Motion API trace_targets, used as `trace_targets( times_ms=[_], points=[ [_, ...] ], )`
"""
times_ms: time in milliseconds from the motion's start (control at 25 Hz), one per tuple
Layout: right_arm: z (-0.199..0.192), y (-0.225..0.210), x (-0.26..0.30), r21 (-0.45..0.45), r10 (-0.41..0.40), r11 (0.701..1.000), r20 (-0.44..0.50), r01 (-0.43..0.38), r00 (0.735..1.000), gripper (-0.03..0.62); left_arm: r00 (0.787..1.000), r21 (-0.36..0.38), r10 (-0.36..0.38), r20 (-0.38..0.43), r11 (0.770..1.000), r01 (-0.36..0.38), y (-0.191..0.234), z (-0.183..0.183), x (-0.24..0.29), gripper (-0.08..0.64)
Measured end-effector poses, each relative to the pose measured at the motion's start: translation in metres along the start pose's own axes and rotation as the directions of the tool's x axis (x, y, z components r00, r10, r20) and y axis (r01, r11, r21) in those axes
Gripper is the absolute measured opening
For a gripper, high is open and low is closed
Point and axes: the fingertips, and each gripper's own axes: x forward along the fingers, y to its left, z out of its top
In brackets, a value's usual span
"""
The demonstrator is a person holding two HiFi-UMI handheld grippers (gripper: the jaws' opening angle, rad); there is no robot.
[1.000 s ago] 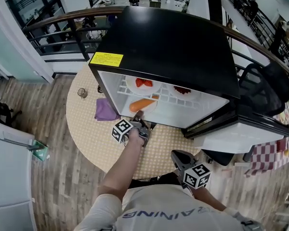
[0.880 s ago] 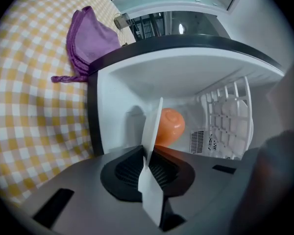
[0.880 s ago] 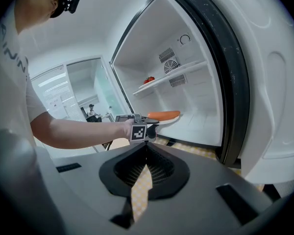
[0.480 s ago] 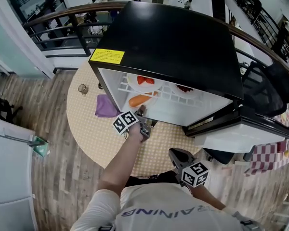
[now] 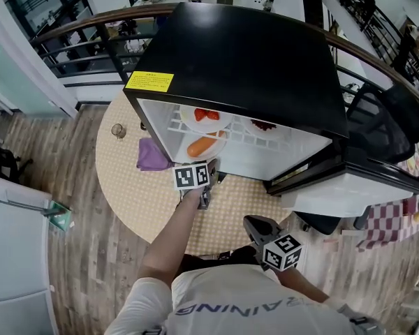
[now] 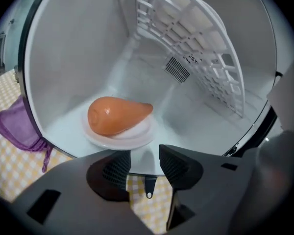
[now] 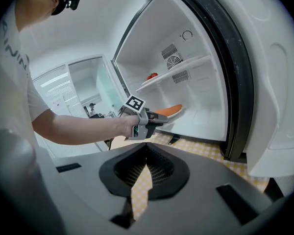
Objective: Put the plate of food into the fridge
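A white plate (image 6: 118, 140) carrying an orange, pear-shaped piece of food (image 6: 116, 115) rests on the floor of the open black-topped fridge (image 5: 251, 54). The same food (image 5: 204, 146) shows near the fridge's front edge in the head view. My left gripper (image 6: 144, 163) hovers just outside that edge, a little short of the plate. Its jaws are opening, with nothing between them. In the right gripper view the left gripper (image 7: 159, 119) points at the plate. My right gripper (image 5: 255, 225) hangs low by the person's body, away from the fridge, its pads (image 7: 146, 165) together and empty.
The fridge stands on a round checked table (image 5: 146, 208), its door (image 5: 349, 187) swung open to the right. Its wire shelf holds a plate of red fruit (image 5: 207, 116) and another plate (image 5: 264, 125). A purple cloth (image 5: 153, 156) and a small glass (image 5: 119, 130) lie left of the fridge.
The left gripper's jaws have opened and let go of the plate. The gripper has drawn back a little from the fridge. The plate stays on the fridge floor.
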Motion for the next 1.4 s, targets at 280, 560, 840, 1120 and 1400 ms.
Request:
trace_targets(
  times_ms=[280,560,840,1120,1400],
  points=[
    [0.004,0.004,-0.001,-0.003,0.002,1.0,0.021,-0.002,1.0,0.021,0.994,-0.015,0.045,-0.101,0.999,-0.047,0.017,-0.019,-0.002,0.029],
    [0.023,0.012,0.0,-0.012,-0.005,1.0,0.089,0.006,0.996,0.021,0.999,-0.006,-0.027,-0.028,1.0,0.027,0.002,-0.021,-0.046,0.009],
    [0.052,0.018,0.007,-0.022,-0.014,1.0,0.179,0.019,0.984,0.021,0.984,0.163,-0.073,0.161,0.986,0.046,-0.032,-0.003,-0.135,0.009],
    [0.065,0.034,-0.004,-0.046,-0.032,0.998,0.228,0.044,0.973,0.021,0.952,0.282,-0.151,0.266,0.957,0.073,-0.074,0.009,-0.206,0.009],
    [0.079,0.048,-0.014,-0.07,-0.068,0.993,0.277,0.091,0.959,0.021,0.916,0.407,-0.175,0.362,0.913,0.014,-0.09,0.012,-0.273,0.009]
  ],
)
